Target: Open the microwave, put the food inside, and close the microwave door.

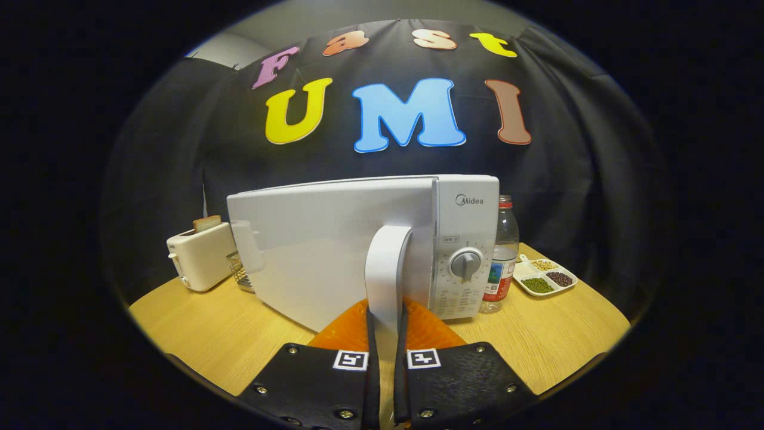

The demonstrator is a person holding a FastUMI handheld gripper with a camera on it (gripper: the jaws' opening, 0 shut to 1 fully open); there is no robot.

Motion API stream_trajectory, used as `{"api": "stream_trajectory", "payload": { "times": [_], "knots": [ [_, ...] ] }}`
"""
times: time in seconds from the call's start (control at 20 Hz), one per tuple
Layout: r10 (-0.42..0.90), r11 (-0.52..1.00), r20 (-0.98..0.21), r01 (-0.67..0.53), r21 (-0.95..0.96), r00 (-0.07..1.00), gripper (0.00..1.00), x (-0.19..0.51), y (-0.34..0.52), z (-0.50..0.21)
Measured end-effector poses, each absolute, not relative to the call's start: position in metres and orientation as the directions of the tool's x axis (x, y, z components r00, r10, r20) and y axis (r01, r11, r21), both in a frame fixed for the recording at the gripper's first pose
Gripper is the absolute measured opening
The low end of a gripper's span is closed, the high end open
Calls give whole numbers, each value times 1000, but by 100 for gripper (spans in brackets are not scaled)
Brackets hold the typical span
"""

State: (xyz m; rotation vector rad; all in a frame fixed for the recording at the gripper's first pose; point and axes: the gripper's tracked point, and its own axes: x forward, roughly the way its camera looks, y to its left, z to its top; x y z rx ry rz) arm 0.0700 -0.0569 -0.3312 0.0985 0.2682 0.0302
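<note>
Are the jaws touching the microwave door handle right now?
Touching. In the gripper view the gripper has both black fingers pressed against the sides of the white door handle, with no gap showing.

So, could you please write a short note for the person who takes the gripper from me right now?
Gripper: shut on the door handle, one finger on each side.
Microwave: on the table, door swung partly open.
Food: an orange thing lies just beyond the fingers, below the handle; what it is, I cannot tell.
Done: door partly open.
Left: open fully, put food inside, close the door.
</note>
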Motion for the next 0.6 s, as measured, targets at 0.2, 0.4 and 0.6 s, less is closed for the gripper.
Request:
{"api": "stream_trajectory", "payload": {
  "times": [0.2, 0.4, 0.6],
  "knots": [
    [145, 980, -246, -104, 170, 958, 9, 35, -26, -328],
    [234, 960, -195, -196, 199, 952, 9, -3, 15, -323],
    [327, 911, -155, -268, 312, 932, 9, -32, 64, -322]
  ]
}}
